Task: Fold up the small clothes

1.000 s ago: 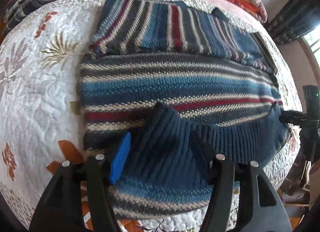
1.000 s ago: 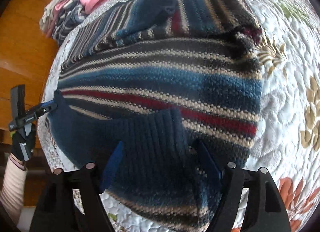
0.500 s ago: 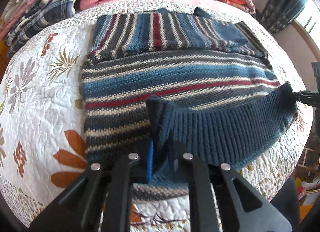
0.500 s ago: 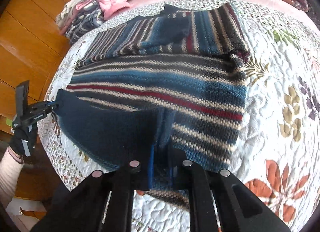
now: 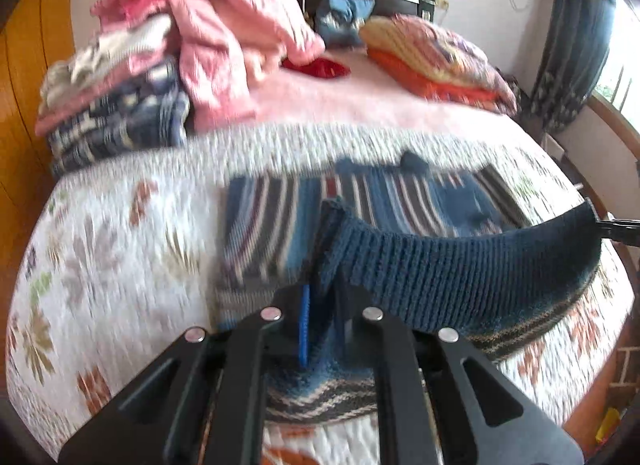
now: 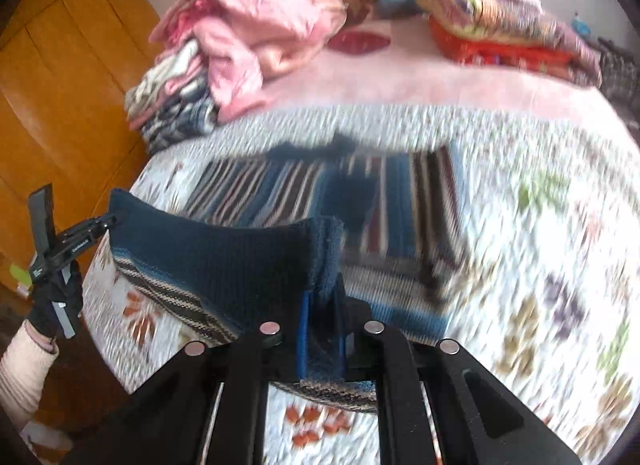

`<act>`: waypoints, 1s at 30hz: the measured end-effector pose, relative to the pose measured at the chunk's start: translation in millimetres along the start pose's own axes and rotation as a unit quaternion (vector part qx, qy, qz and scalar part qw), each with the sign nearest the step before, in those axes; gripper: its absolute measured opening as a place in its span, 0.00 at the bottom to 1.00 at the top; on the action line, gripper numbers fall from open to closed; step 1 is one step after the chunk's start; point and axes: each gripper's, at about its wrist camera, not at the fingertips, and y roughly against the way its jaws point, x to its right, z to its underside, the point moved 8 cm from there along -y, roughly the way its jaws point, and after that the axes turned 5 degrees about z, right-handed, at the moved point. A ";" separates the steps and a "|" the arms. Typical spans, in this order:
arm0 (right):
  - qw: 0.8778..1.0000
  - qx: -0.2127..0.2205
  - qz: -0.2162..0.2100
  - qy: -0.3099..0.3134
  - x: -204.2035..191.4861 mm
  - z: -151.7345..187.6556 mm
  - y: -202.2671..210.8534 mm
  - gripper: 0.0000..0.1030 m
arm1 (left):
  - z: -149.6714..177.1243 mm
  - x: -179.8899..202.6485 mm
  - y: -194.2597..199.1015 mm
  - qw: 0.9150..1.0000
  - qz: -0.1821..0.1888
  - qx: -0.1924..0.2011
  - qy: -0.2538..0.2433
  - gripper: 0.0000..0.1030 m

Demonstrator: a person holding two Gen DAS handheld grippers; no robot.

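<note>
A striped knit sweater (image 5: 400, 201) is laid on the floral quilt (image 5: 120, 249) of a bed. Its dark blue ribbed hem (image 5: 460, 269) is raised clear of the quilt and stretched between the two grippers.

The left gripper (image 5: 320, 305) is closed on one corner of the hem; the jaws are narrowed to the thickness of the knit pinched between them. The right gripper (image 6: 322, 317) is likewise clamped on the opposite corner, with folded knit seen between its blue pads (image 6: 305, 329).

In the right wrist view, the left gripper is seen at the far left edge, gripped by a gloved hand (image 6: 56, 305). In the left wrist view, only the tip of the right gripper is visible at the right edge.

The sweater's upper part, with vertical stripes, lies flat on the quilt beyond the hem. A pile of pink clothes (image 5: 208, 49) and folded bedding (image 5: 436, 65) rest well apart, near the headboard. Both views are motion-blurred.
</note>
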 end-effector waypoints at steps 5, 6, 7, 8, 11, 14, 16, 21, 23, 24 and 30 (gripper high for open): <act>0.999 0.021 0.023 -0.009 11.4 -68.0 -15.9 0.10 | -67.7 -3.4 -32.5 0.999 -0.017 0.028 0.004 0.07; 0.999 0.022 0.029 -0.012 14.3 -79.2 -22.5 0.10 | -75.2 -2.9 -37.3 0.999 -0.020 0.030 0.001 0.07; 0.999 0.022 0.035 -0.015 18.4 -93.1 -31.4 0.10 | -86.8 -3.2 -48.1 0.999 -0.025 0.032 -0.004 0.07; 0.999 0.021 0.041 -0.017 21.8 -102.9 -40.0 0.10 | -93.8 -1.9 -57.6 0.999 -0.030 0.032 -0.006 0.07; 0.998 0.014 0.061 -0.024 32.9 -128.3 -72.8 0.10 | -111.4 -7.3 -91.1 0.999 -0.041 0.026 -0.005 0.07; 0.997 0.002 0.070 -0.035 44.0 -141.4 -106.0 0.10 | -119.4 -18.6 -122.6 0.999 -0.048 0.017 0.013 0.07; 0.996 -0.009 0.072 -0.046 51.4 -145.2 -125.2 0.10 | -120.4 -27.6 -143.8 0.998 -0.052 0.005 0.029 0.07; 0.993 -0.037 0.086 -0.076 74.8 -142.8 -176.6 0.10 | -111.3 -44.4 -190.4 0.997 -0.057 -0.029 0.052 0.08; 0.992 -0.047 0.092 -0.079 81.2 -138.0 -192.2 0.10 | -104.8 -48.0 -209.1 0.996 -0.058 -0.045 0.058 0.08; 0.991 -0.051 0.095 -0.080 82.7 -136.0 -198.3 0.10 | -101.2 -49.5 -217.3 0.995 -0.061 -0.053 0.059 0.08; 0.987 -0.074 0.105 -0.091 97.3 -118.6 -232.6 0.11 | -82.2 -56.8 -253.1 0.991 -0.077 -0.090 0.056 0.13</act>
